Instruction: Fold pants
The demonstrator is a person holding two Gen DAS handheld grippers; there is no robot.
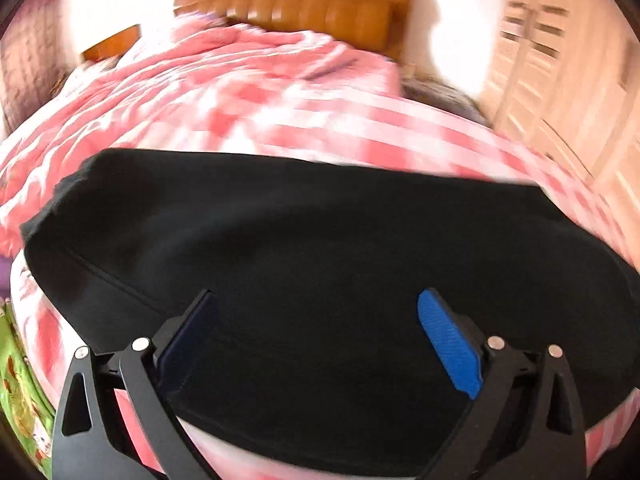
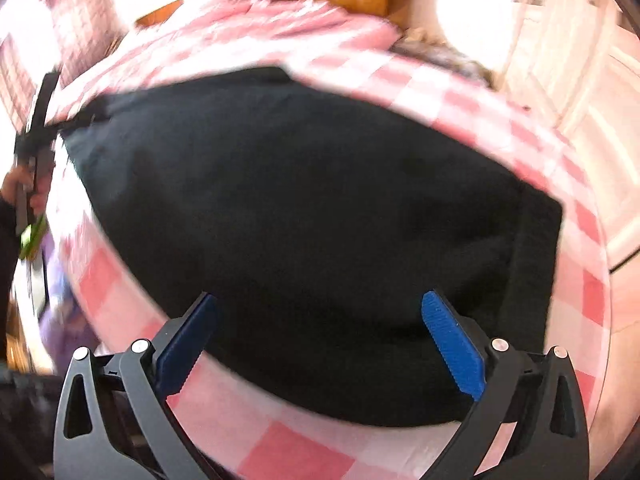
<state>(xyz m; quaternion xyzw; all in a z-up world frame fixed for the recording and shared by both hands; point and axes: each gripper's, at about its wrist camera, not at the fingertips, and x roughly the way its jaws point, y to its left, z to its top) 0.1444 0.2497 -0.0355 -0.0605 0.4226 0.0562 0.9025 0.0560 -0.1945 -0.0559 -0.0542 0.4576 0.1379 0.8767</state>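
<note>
Pink-and-white checked bedding (image 1: 280, 112) is spread below a padded brown leather headboard (image 1: 316, 10), with pale louvred wardrobe doors (image 1: 560, 80) to the right. Smooth black fabric pants (image 2: 304, 216) are laid flat across it as a broad slab. Both the left gripper (image 1: 316, 336) and right gripper (image 2: 320, 340) are held wide apart above the pants, nothing gripped between the ribbed blue pads (image 2: 452, 344).
</note>
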